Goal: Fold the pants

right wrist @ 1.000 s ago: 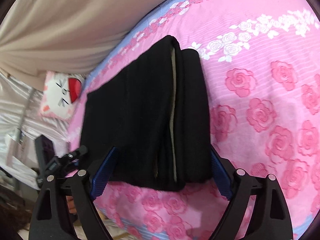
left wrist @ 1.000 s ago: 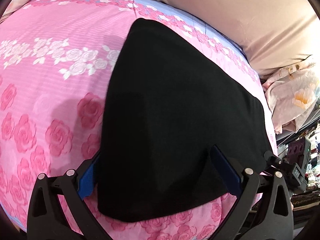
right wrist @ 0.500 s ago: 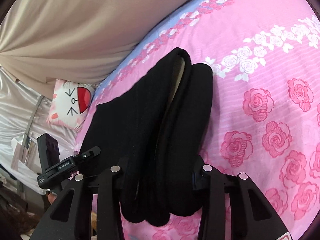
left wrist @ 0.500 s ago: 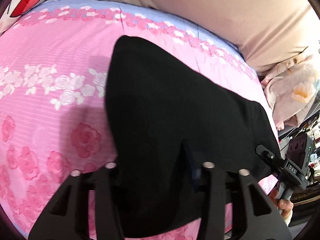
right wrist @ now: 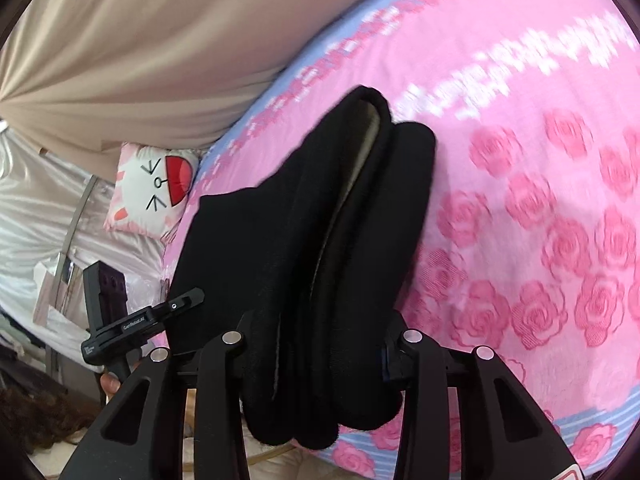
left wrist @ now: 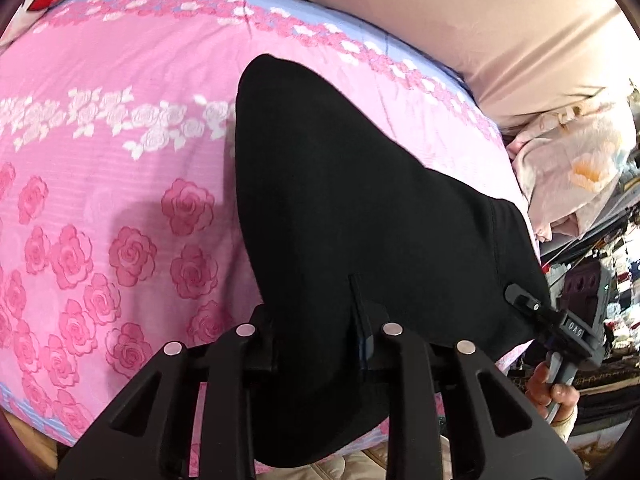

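Black folded pants (left wrist: 360,216) lie on a pink rose-patterned bed sheet (left wrist: 100,152). My left gripper (left wrist: 320,344) is shut on the near edge of the pants, cloth bunched between its jaws. In the right wrist view the pants (right wrist: 320,240) show as stacked folds with a pale lining edge. My right gripper (right wrist: 316,356) is shut on the thick near end of the pants and lifts it off the sheet. Each gripper shows in the other's view at the pants' far corner: the right one (left wrist: 576,328), the left one (right wrist: 132,320).
A beige curtain (left wrist: 460,12) hangs behind the bed. A cat-face pillow (right wrist: 156,188) lies at the bed's far end. A floral pillow (left wrist: 576,168) and clutter sit beyond the bed's right side. The bed's front edge is just below both grippers.
Both grippers went from open, straddling the pants' near edge, to shut on it. The near edge has lifted and bunched, pulled toward the bed's front edge.
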### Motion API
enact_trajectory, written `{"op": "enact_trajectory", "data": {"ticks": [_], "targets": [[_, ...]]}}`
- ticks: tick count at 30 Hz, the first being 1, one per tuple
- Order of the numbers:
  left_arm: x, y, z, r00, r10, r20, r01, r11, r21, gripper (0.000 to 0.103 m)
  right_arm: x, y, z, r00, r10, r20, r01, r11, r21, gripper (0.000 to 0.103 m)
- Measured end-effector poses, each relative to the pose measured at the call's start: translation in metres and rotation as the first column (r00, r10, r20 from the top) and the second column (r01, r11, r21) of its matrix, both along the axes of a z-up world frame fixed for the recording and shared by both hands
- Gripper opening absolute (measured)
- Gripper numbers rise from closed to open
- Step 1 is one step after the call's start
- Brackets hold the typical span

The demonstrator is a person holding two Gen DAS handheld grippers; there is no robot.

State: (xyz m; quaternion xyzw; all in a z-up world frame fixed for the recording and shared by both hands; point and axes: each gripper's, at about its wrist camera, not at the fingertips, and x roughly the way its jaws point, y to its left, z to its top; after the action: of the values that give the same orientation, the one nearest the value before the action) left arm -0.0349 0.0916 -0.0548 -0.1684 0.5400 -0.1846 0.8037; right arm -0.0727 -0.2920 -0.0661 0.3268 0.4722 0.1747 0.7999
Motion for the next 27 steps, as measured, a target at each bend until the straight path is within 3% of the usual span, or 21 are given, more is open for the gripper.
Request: {"op": "enact_trajectory", "data": {"ticks": [5,7,9,11,13,16,22,27], "targets": [[0.011,0.007,-0.014,0.999,0.026,-0.042,-0.028,0.999,-0.047,0.043,0.003,-0.004,-0.015,1.000,-0.020,-0.023,0.020,0.999,0.031,0.042],[0.013,0.010,-0.022,0.997,0.037,-0.070,-0.043,0.996,-0.076,0.059,0.004,-0.006,-0.019,0.999,-0.024,-0.031,0.026,0.999,0.043,0.044],[0.013,0.014,-0.026,0.995,0.052,-0.084,-0.062,0.991,-0.122,0.061,0.004,-0.007,-0.023,0.999,-0.030,-0.045,0.032,0.998,0.057,0.047],[0.014,0.010,-0.025,0.997,0.036,-0.075,-0.045,0.992,-0.120,0.057,0.005,-0.006,-0.027,0.998,-0.033,-0.049,0.036,0.997,0.066,0.049],[0.013,0.009,-0.022,0.997,0.025,-0.073,-0.035,0.988,-0.150,0.039,0.005,-0.006,-0.026,0.998,-0.032,-0.047,0.035,0.998,0.057,0.048],[0.009,0.010,-0.010,0.999,0.014,-0.042,-0.020,0.989,-0.147,0.026,0.003,-0.001,-0.017,0.999,-0.033,-0.023,0.034,0.999,0.039,0.040],[-0.006,0.011,0.025,0.998,-0.027,0.055,0.035,0.989,-0.145,0.024,-0.004,0.013,0.024,0.996,0.059,0.062,-0.057,0.998,-0.024,0.038],[-0.027,0.001,0.061,0.981,-0.099,0.167,0.120,0.985,-0.124,0.024,-0.020,0.023,0.060,0.980,0.127,0.151,-0.114,0.989,-0.097,0.038]]}}
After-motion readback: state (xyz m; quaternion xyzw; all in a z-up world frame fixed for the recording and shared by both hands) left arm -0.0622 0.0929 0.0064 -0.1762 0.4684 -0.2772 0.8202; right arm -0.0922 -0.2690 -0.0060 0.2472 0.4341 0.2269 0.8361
